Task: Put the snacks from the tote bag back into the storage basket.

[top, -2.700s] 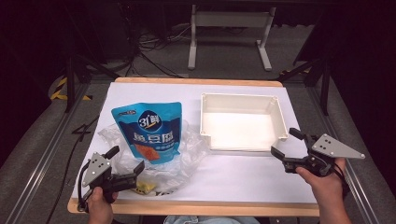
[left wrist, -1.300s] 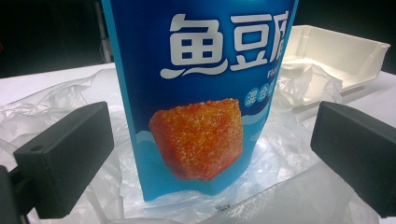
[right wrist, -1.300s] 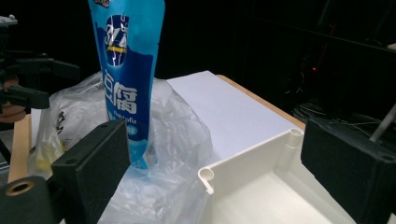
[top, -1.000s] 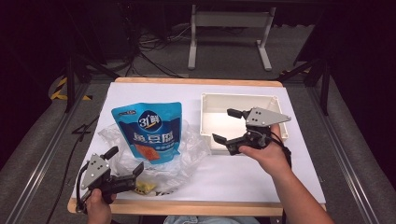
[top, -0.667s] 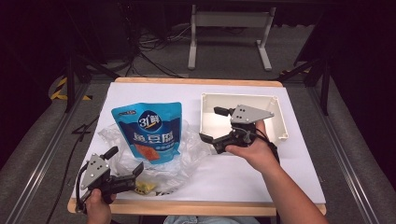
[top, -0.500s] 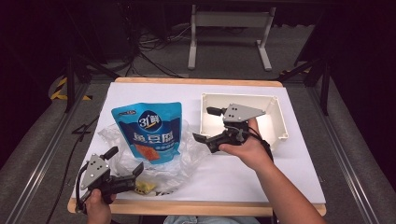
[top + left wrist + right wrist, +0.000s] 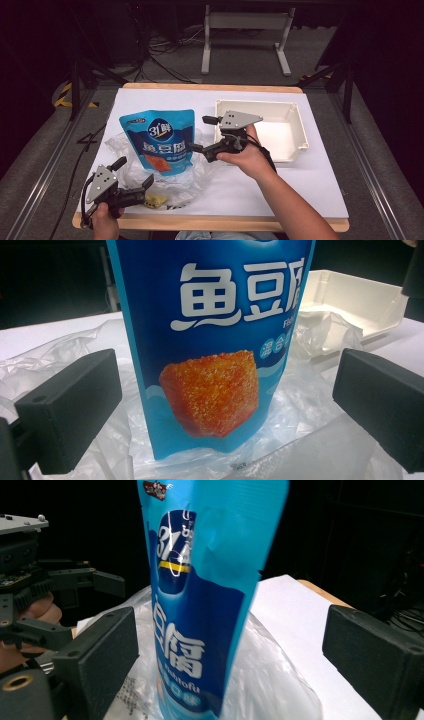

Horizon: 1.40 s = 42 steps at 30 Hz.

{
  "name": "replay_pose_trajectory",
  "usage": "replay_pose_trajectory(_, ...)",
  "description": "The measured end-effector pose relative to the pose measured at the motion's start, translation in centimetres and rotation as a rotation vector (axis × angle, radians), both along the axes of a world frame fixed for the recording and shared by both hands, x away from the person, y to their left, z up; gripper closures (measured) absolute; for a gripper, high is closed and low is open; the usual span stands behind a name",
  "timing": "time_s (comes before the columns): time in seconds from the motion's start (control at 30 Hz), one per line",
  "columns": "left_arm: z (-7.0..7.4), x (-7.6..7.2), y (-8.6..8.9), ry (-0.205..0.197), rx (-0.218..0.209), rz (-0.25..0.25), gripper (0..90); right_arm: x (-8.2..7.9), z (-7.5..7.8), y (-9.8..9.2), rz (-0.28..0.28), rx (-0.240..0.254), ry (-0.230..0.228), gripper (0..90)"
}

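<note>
**Pouch upright between both sets of jaws, neither gripping**

Blue pouch (image 7: 162, 140) stands on the crumpled clear plastic bag (image 7: 200, 172).

Left gripper (image 7: 131, 176): jaws spread wide, nothing pinched. In the left gripper view the pouch (image 7: 215, 350) sits just ahead of the jaws, centred in the gap, base on the plastic (image 7: 310, 450). Beyond it, off toward the right jaw, is the white tray (image 7: 360, 297).

Right gripper (image 7: 204, 135): jaws released; they've just closed slightly, pads clear of the pouch. In the right gripper view the pouch (image 7: 200, 605) stands edge-on between the jaws, nearer the left one. Past the left jaw, the left gripper (image 7: 107, 602) and its hand (image 7: 37, 615).
</note>
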<state>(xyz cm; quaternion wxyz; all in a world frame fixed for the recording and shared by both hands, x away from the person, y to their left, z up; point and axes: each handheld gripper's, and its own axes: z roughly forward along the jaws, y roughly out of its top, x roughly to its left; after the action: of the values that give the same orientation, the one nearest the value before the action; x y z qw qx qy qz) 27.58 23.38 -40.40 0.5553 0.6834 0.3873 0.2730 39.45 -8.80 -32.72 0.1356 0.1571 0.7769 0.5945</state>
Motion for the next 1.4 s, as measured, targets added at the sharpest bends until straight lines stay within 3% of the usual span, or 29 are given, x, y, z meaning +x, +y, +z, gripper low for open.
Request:
replay_pose_trajectory(0.4, 0.1, 0.0, 0.1, 0.006, 0.002, -0.005, 0.1, 0.7, -1.3, 3.1, 0.041, 0.025, -0.019, 11.5)
replay_pose_trajectory(0.7, 0.0, 0.0, 0.1, -0.004, -0.006, -0.006, 0.2, 1.0, -2.8, 5.2, 0.05, -0.019, -0.028, 11.6)
replay_pose_trajectory(1.07, 0.1, 0.0, 0.4, -0.002, -0.006, 0.0, 0.1, 1.4, -4.7, 6.7, 0.048, -0.026, -0.057, 13.9)
replay_pose_trajectory(1.4, 0.1, 0.0, 0.3, -0.006, -0.009, -0.002, 0.1, 1.6, -6.3, 7.1, 0.06, -0.061, -0.029, 17.6)
